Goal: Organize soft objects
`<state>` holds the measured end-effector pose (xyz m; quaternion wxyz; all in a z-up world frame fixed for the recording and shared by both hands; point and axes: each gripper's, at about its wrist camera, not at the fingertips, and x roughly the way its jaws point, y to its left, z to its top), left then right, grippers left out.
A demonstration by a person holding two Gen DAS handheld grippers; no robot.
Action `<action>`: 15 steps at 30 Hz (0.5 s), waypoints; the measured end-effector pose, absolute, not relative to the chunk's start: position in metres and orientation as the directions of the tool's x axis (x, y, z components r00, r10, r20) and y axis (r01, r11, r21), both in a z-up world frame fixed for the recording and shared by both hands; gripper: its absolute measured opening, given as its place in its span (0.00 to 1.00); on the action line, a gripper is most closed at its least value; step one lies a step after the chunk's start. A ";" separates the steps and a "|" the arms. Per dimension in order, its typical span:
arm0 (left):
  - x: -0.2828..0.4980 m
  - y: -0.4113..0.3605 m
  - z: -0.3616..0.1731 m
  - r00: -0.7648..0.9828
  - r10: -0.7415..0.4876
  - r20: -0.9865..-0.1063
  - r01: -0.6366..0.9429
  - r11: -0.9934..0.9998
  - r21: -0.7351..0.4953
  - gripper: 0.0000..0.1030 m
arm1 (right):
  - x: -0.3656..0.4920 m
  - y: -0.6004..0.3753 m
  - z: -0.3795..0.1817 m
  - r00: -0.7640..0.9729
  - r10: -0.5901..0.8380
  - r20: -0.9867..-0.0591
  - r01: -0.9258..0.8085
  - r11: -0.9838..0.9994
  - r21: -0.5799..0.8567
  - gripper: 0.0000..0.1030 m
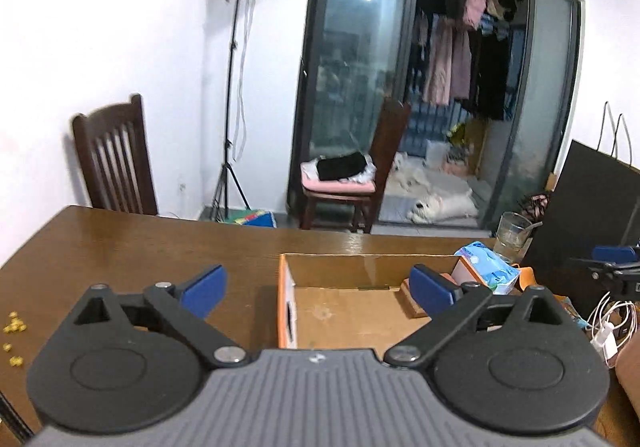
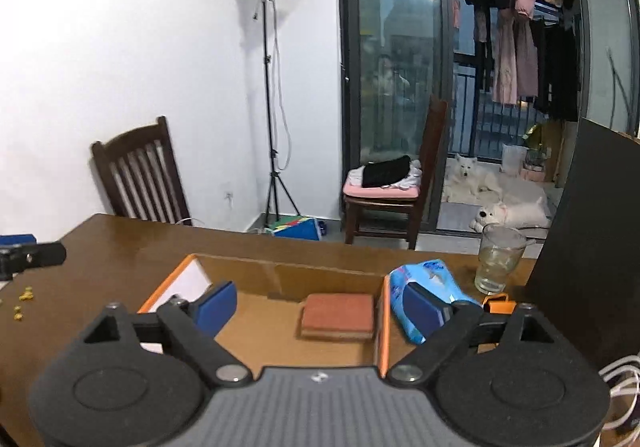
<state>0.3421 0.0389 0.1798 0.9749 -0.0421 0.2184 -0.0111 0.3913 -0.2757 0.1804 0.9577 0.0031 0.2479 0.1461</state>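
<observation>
Sponge (image 2: 338,316), brown, flat: lies inside open cardboard box (image 2: 280,279) on wooden counter (image 2: 132,247). Left hand-held gripper (image 1: 318,287): jaws spread, nothing between. Right hand-held gripper (image 2: 320,307): jaws spread, empty. Blue tissue pack (image 2: 424,287) right of box; print unreadable. Glass (image 2: 498,263) beyond.

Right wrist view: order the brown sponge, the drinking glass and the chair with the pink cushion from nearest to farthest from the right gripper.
From the right gripper:
1. Brown sponge, in the box, straight ahead.
2. Drinking glass, on the table, right.
3. Chair with the pink cushion, beyond the table.
</observation>
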 end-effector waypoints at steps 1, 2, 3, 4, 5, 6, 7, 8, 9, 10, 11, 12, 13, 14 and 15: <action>0.327 0.040 0.178 0.913 -0.032 -0.407 -0.003 0.996 -0.085 0.99 | 0.380 -0.276 0.179 0.839 0.287 -0.463 -0.282 0.956 0.082 0.88; 0.314 0.041 0.175 0.921 -0.029 -0.389 -0.004 0.996 -0.085 1.00 | 0.366 -0.277 0.176 0.845 0.292 -0.449 -0.289 0.954 0.079 0.90; 0.297 0.043 0.170 0.929 -0.026 -0.368 -0.004 0.997 -0.082 1.00 | 0.350 -0.277 0.173 0.852 0.292 -0.434 -0.292 0.954 0.070 0.91; 0.281 0.043 0.164 0.936 -0.020 -0.350 -0.008 0.997 -0.078 1.00 | 0.336 -0.278 0.170 0.861 0.289 -0.418 -0.293 0.955 0.057 0.92; 0.264 0.043 0.157 0.941 -0.017 -0.338 -0.007 0.998 -0.070 1.00 | 0.320 -0.278 0.165 0.871 0.285 -0.400 -0.293 0.955 0.042 0.92; 0.247 0.041 0.148 0.945 -0.011 -0.328 -0.009 0.998 -0.059 1.00 | 0.304 -0.279 0.160 0.880 0.280 -0.383 -0.292 0.956 0.029 0.92; 0.231 0.042 0.142 0.949 -0.007 -0.314 -0.009 0.999 -0.048 1.00 | 0.287 -0.280 0.155 0.887 0.279 -0.368 -0.291 0.956 0.024 0.92; 0.213 0.040 0.134 0.955 -0.006 -0.297 -0.005 0.999 -0.035 1.00 | 0.273 -0.281 0.150 0.891 0.281 -0.358 -0.292 0.956 0.024 0.92; 0.196 0.038 0.126 0.960 -0.004 -0.280 -0.001 1.000 -0.020 1.00 | 0.255 -0.283 0.145 0.894 0.288 -0.344 -0.297 0.954 0.028 0.92; 0.177 0.036 0.118 0.965 0.001 -0.264 -0.003 1.000 -0.007 1.00 | 0.238 -0.284 0.138 0.895 0.300 -0.329 -0.305 0.952 0.037 0.93; 0.161 0.035 0.111 0.968 0.004 -0.251 -0.004 1.000 0.003 1.00 | 0.224 -0.285 0.134 0.897 0.304 -0.319 -0.307 0.951 0.043 0.93; 0.146 0.034 0.104 0.970 0.013 -0.242 -0.011 1.000 0.009 1.00 | 0.209 -0.286 0.129 0.903 0.297 -0.309 -0.300 0.953 0.042 0.93; 0.131 0.033 0.096 0.972 0.027 -0.232 -0.024 1.000 0.014 1.00 | 0.195 -0.286 0.125 0.911 0.285 -0.298 -0.288 0.957 0.036 0.93; 0.118 0.034 0.090 0.975 0.034 -0.221 -0.032 0.999 0.013 1.00 | 0.182 -0.286 0.119 0.918 0.274 -0.286 -0.276 0.960 0.035 0.95; 0.105 0.032 0.084 0.977 0.034 -0.212 -0.032 0.999 0.013 1.00 | 0.168 -0.286 0.113 0.923 0.273 -0.272 -0.274 0.961 0.038 0.96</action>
